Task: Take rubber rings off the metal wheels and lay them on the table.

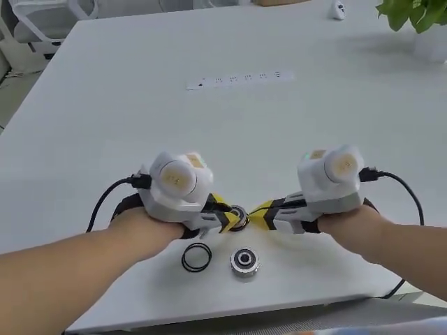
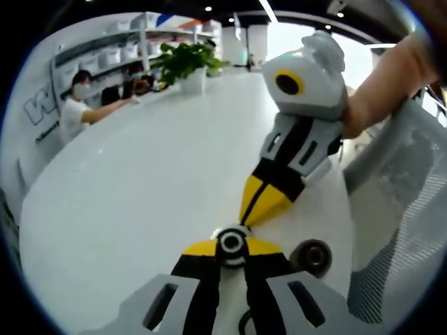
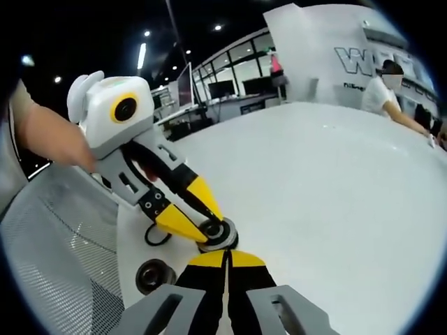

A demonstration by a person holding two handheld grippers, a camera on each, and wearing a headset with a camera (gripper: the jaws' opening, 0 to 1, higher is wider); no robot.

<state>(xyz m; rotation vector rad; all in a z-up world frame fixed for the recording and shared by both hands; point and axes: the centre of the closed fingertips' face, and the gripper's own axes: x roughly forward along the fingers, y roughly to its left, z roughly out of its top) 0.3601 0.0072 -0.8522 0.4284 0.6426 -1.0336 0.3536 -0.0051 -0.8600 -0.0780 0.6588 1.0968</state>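
Small silver metal wheel (image 1: pixel 238 218) sits low over the white desk (image 1: pixel 209 125), near its front edge, between the two grippers. Left gripper (image 1: pixel 225 219): jaws narrow, clamped on the wheel with one yellow tip either side, clear in the left gripper view. Right gripper (image 1: pixel 260 211): jaws pressed together, tips against the wheel's rim. On the desk just in front lie a loose thin black rubber ring (image 1: pixel 184 258) and, beside it but not touching, a second silver metal wheel (image 1: pixel 244 261).

Handling, my read:
- **Wheel:** rigid, dense for its size, smooth and slippery. I'd hold it firmly and leave as much rim free as possible.
- **Ring:** soft, stretchy, grippy, next to weightless. I'd take it at the outer edge, pinch a small fold and roll it over the rim. No yanking, or it snaps back or flicks away.

Hard to see:
- The yellow tips cover the held wheel's rim, so I can't tell whether the right jaws have rubber pinched. There is probably a dark band on it, but it's blurry.
- I can't tell whether the second wheel is bare.
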